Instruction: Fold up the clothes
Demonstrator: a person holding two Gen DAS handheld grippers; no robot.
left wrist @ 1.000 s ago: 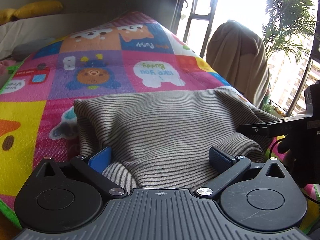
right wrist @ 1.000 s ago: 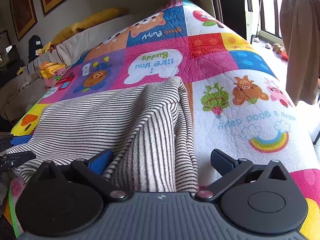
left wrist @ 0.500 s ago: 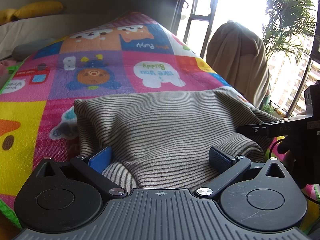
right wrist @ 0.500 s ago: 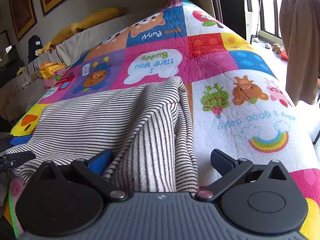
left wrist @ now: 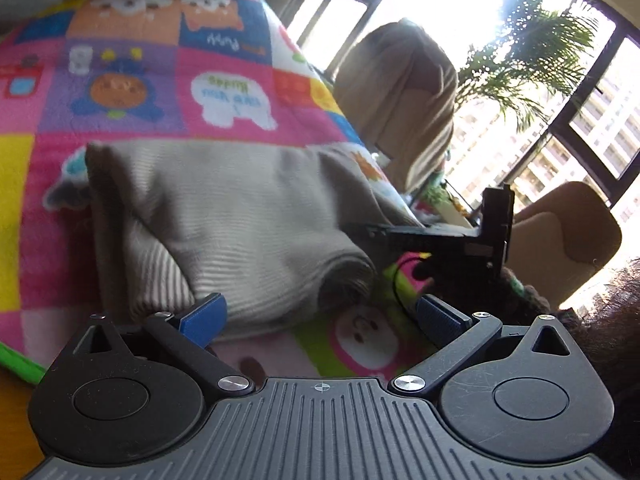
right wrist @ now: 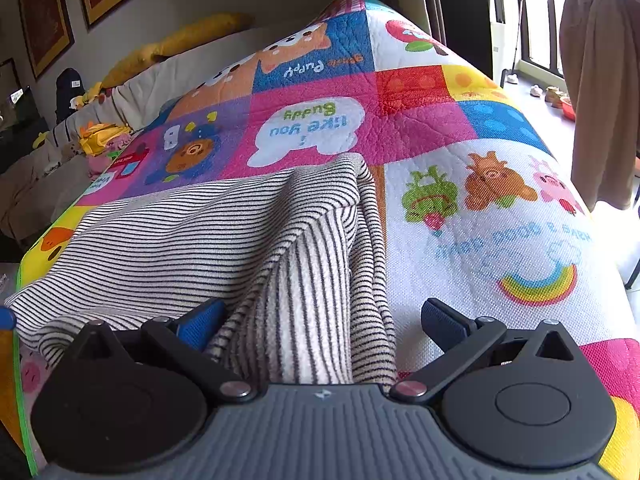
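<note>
A folded black-and-white striped garment (left wrist: pixel 240 220) lies on a colourful cartoon play mat (left wrist: pixel 224 60). My left gripper (left wrist: pixel 320 316) is open, and its blue pads (left wrist: pixel 204 316) sit just short of the garment's near rolled edge, with bare mat between them. The right gripper's black body (left wrist: pixel 440 236) shows at the garment's right side. In the right wrist view the striped garment (right wrist: pixel 200 240) spreads to the left, and a bunched fold of it runs between the wide-apart fingers of my right gripper (right wrist: pixel 322 320), which is open. This view is sharp; the left wrist view is blurred.
A brown cloth-draped chair (left wrist: pixel 400 92), a tan chair (left wrist: pixel 568 232) and a palm (left wrist: pixel 532 52) stand by the windows past the mat's right edge. Yellow cushions (right wrist: pixel 192 36) and soft toys (right wrist: pixel 100 136) line the far left. Brown fabric (right wrist: pixel 600 80) hangs at the right.
My left gripper has drawn back and swung right, so the garment now lies ahead of its fingers instead of between them. The right gripper has not moved.
</note>
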